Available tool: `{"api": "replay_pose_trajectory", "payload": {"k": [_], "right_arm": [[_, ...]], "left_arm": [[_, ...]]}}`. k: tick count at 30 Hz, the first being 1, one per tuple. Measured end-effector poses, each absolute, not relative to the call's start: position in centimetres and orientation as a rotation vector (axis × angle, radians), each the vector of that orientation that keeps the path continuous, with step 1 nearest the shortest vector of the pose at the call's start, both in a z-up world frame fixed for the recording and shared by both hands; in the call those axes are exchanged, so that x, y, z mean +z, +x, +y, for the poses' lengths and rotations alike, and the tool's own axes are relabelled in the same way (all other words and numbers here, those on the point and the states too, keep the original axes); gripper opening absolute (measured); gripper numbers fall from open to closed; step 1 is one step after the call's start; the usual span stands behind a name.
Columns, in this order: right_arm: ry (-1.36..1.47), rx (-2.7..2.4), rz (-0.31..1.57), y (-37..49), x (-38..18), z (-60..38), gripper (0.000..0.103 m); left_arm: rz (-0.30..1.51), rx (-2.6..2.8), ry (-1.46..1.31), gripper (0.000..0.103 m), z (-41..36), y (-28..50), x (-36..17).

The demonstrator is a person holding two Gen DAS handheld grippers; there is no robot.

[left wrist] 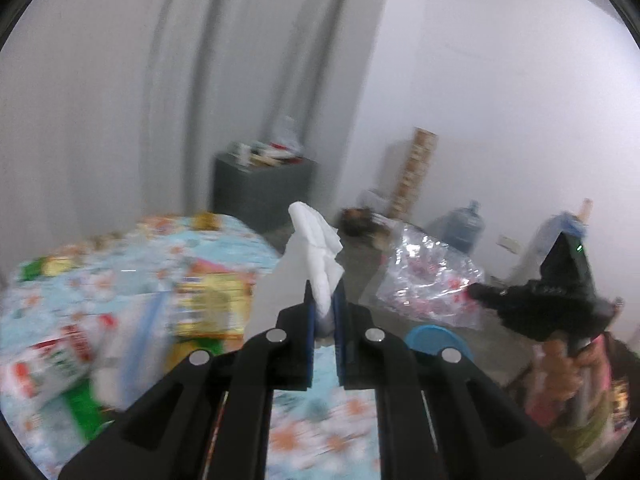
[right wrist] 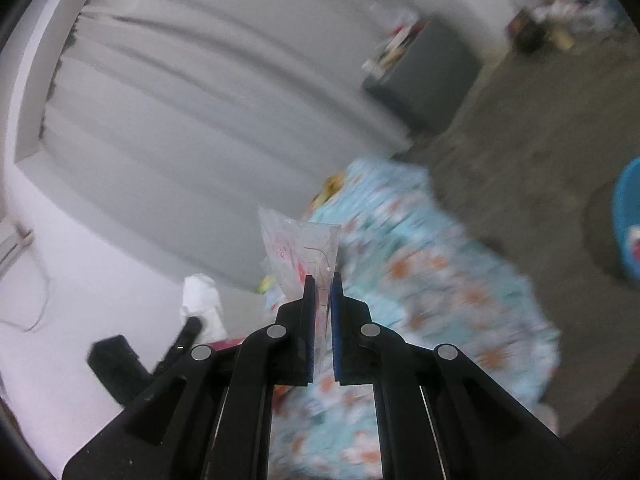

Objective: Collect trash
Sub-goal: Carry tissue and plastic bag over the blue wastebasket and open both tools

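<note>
My left gripper (left wrist: 324,292) is shut on a crumpled white tissue (left wrist: 316,248) that sticks up from between the fingers, above the floral table (left wrist: 120,280). My right gripper (right wrist: 323,284) is shut on a clear plastic wrapper with red print (right wrist: 300,248); the same wrapper (left wrist: 424,276) hangs from the right gripper (left wrist: 480,294) in the left wrist view. In the right wrist view the left gripper and its tissue (right wrist: 202,304) show at the lower left. Both views are blurred.
Snack packets and cartons (left wrist: 208,304) lie on the floral tablecloth (right wrist: 420,280). A blue bin (left wrist: 438,340) stands on the floor by the table, also in the right wrist view (right wrist: 628,220). A grey cabinet (left wrist: 260,188) and a water jug (left wrist: 466,224) stand near the wall.
</note>
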State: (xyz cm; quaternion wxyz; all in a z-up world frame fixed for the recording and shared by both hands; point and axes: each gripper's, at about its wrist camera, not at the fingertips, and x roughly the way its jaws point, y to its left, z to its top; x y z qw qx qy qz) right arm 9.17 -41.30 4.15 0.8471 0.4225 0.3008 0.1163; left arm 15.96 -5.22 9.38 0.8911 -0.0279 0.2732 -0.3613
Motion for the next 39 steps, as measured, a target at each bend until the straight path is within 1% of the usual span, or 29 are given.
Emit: {"api": "replay_pose_trajectory", "payload": {"k": [4, 8, 12, 15, 19, 24, 29, 30, 31, 32, 33, 34, 35, 36, 38, 39], "right_arm": [[0.871, 0.057, 0.592, 6.6, 3.8, -45.7, 0.005], [0.842, -0.156, 0.580, 4.4, 2.6, -49.8, 0.005], [0.849, -0.319, 0.590, 2.9, 0.4, -53.3, 0.005], [0.868, -0.436, 0.603, 2.1, -1.9, -56.0, 0.005], [0.905, -0.569, 0.627, 1.2, -5.6, -59.5, 0.005], [0.944, -0.686, 0.669, 1.4, -9.8, -62.8, 0.005], [1.018, -0.747, 0.699, 1.2, -14.0, -66.1, 0.007], [1.036, -0.757, 0.702, 1.3, -15.1, -67.0, 0.010], [1.043, -0.768, 0.707, 1.2, -15.3, -67.1, 0.010], [1.048, -0.775, 0.715, 1.3, -16.0, -67.5, 0.011], [1.053, -0.777, 0.724, 1.5, -16.7, -68.0, 0.018], [1.060, -0.784, 0.739, 1.7, -17.5, -68.3, 0.023], [1.070, -0.795, 0.742, 1.7, -18.1, -68.6, 0.039], [1.088, -0.807, 0.739, 1.6, -19.1, -68.8, 0.051], [1.108, -0.833, 0.747, 1.1, -19.9, -68.9, 0.056], [1.120, -0.839, 0.753, 0.9, -20.3, -68.9, 0.056]], "left_arm": [[0.662, -0.892, -0.087, 0.007, -10.8, 18.2, 9.2], [0.823, -1.048, -0.135, 0.007, -18.2, 21.0, 7.9], [0.994, -1.153, -0.168, 0.007, -25.7, 23.1, 5.5], [1.152, -1.205, -0.165, 0.007, -32.7, 24.1, 2.1], [1.293, -1.221, -0.121, 0.007, -40.3, 23.8, -2.5], [1.392, -1.214, -0.010, 0.007, -49.1, 22.4, -8.6], [1.426, -1.192, 0.086, 0.008, -54.0, 21.5, -13.3], [1.441, -1.186, 0.087, 0.008, -54.8, 21.3, -14.3], [1.453, -1.176, 0.085, 0.009, -54.9, 21.4, -15.0], [1.471, -1.161, 0.081, 0.015, -55.1, 21.6, -15.9], [1.487, -1.150, 0.078, 0.025, -55.4, 21.6, -16.7], [1.501, -1.134, 0.081, 0.029, -55.7, 21.5, -17.6], [1.504, -1.115, 0.091, 0.037, -55.8, 21.4, -18.2], [1.504, -1.100, 0.104, 0.041, -55.9, 21.4, -18.6], [1.508, -1.088, 0.113, 0.045, -55.9, 21.5, -19.0], [1.504, -1.091, 0.108, 0.047, -55.7, 21.6, -18.8]]}}
